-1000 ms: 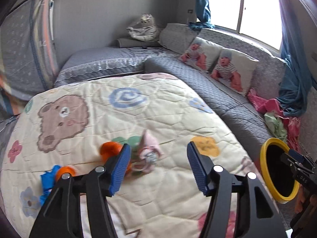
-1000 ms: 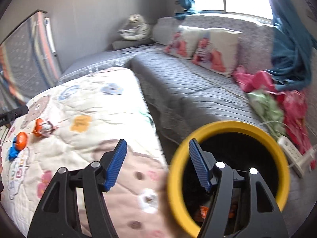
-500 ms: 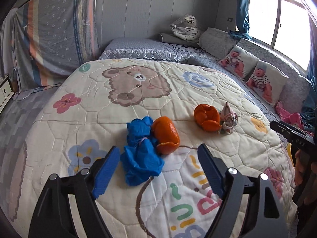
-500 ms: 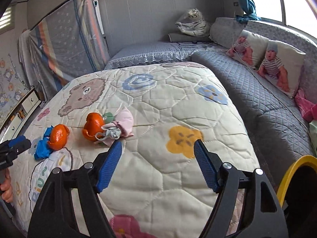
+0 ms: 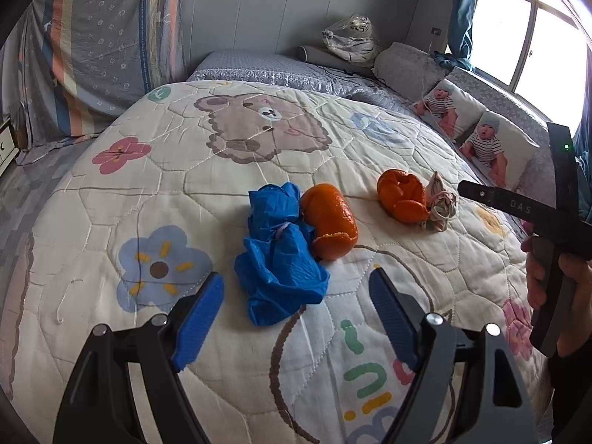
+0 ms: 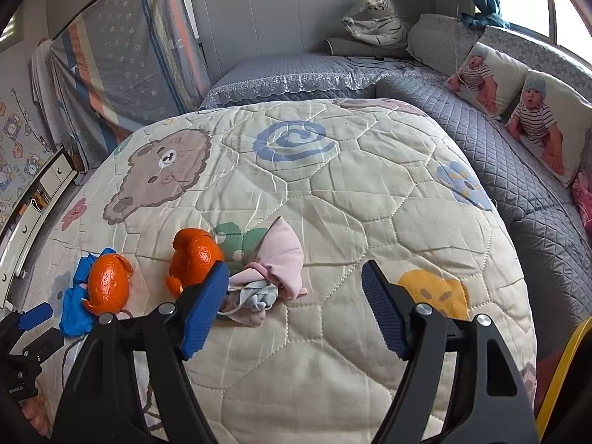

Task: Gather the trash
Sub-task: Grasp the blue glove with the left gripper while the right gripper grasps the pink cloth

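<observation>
On the cartoon quilt lie a crumpled blue glove (image 5: 277,255), an orange peel (image 5: 329,222) touching it, a second orange peel (image 5: 401,196) and a pink crumpled wad (image 5: 440,207) beside that. My left gripper (image 5: 296,314) is open and empty, just short of the blue glove. My right gripper (image 6: 292,310) is open and empty, just short of the pink wad (image 6: 273,273). The right wrist view also shows both peels (image 6: 194,259) (image 6: 107,285) and the glove (image 6: 74,303). The yellow-rimmed bin (image 6: 562,377) stands at the bed's right edge.
The quilt (image 5: 259,140) covers the bed. A grey quilted couch (image 6: 518,170) with baby-print pillows (image 6: 544,122) runs along the right. A plush tiger (image 6: 377,18) sits at the back. A drawer unit (image 6: 33,199) stands at the left.
Both grippers swung from the bin side toward the bed and came closer to the trash. The left now faces the blue glove, the right the pink wad. Both stay open.
</observation>
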A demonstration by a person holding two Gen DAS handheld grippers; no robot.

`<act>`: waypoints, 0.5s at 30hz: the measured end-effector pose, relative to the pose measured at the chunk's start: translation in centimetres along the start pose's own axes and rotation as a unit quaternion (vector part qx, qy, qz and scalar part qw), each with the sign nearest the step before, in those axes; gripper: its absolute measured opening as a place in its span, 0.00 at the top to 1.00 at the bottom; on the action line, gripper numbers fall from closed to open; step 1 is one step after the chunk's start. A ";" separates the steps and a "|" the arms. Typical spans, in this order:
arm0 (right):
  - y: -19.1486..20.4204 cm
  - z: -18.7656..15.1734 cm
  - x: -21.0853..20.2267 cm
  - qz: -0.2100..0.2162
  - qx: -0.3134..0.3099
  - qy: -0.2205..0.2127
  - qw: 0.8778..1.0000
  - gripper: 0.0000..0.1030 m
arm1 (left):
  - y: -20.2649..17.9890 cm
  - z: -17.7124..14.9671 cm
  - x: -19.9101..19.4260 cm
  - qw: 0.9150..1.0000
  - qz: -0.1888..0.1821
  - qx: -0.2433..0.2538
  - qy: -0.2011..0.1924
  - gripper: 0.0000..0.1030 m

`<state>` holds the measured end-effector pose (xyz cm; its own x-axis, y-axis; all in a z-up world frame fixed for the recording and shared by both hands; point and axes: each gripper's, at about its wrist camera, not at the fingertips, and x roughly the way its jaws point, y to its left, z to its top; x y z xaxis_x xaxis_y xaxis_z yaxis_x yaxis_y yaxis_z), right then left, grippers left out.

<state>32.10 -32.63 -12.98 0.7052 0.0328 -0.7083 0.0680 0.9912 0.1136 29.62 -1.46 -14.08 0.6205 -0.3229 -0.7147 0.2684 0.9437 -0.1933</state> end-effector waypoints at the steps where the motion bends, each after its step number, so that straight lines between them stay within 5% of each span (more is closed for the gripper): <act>1: 0.2 0.0 0.3 -0.001 -0.002 0.002 1.000 0.31 | 0.1 0.1 0.2 1.000 -0.001 -0.002 0.002 0.25; 15: 1.3 0.5 4.0 -0.026 -0.006 0.022 0.999 0.38 | 0.4 0.2 2.3 1.000 -0.010 -0.008 0.029 0.37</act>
<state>35.35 -31.29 -15.29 0.6692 -0.0144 -0.7429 0.0953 0.9932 0.0666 31.26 -1.88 -15.69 0.5721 -0.3370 -0.7477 0.2678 0.9385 -0.2181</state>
